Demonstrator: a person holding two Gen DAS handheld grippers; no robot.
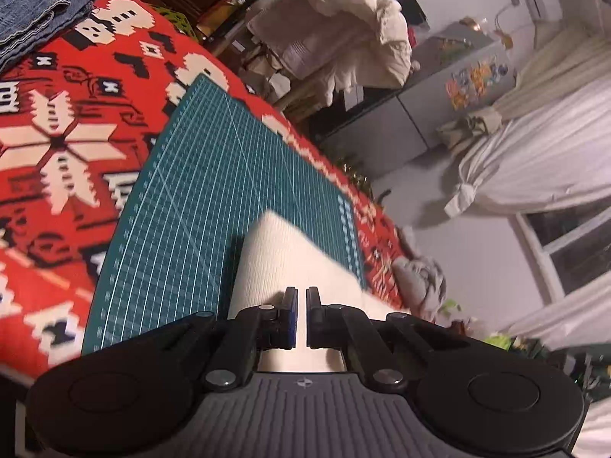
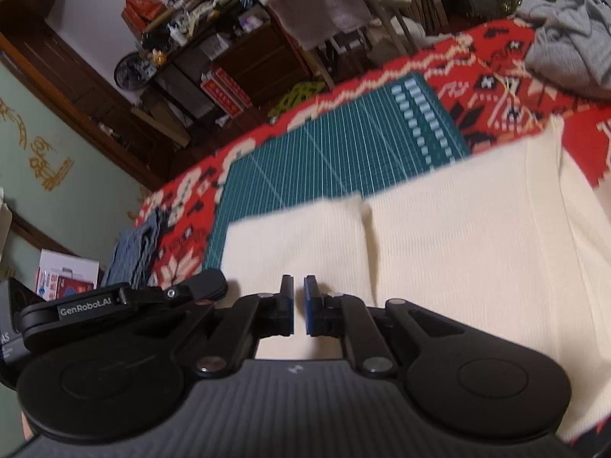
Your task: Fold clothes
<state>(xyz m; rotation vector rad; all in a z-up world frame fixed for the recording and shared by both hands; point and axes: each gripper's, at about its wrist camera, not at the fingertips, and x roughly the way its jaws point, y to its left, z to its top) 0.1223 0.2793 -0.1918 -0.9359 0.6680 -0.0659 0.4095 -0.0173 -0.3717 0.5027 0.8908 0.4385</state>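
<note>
A cream ribbed garment (image 2: 458, 248) lies across a green cutting mat (image 2: 343, 145) on a red patterned blanket (image 2: 496, 95). Its left part is a narrower folded panel (image 2: 294, 236). My right gripper (image 2: 299, 280) sits at the garment's near edge, its jaws pinched to a narrow slit with cream cloth in it. In the left wrist view, a strip of the cream garment (image 1: 282, 259) rises from the mat (image 1: 214, 175) into my left gripper (image 1: 301, 292), which is pinched on it. The left gripper's housing (image 2: 88, 311) shows at the left of the right wrist view.
Folded denim (image 1: 30, 11) lies on the blanket (image 1: 57, 133) at the far left, and shows again as the denim (image 2: 133, 252). A crumpled grey garment (image 2: 565, 45) sits at the far right corner. Beyond the bed edge stand shelves, boxes and a drying rack.
</note>
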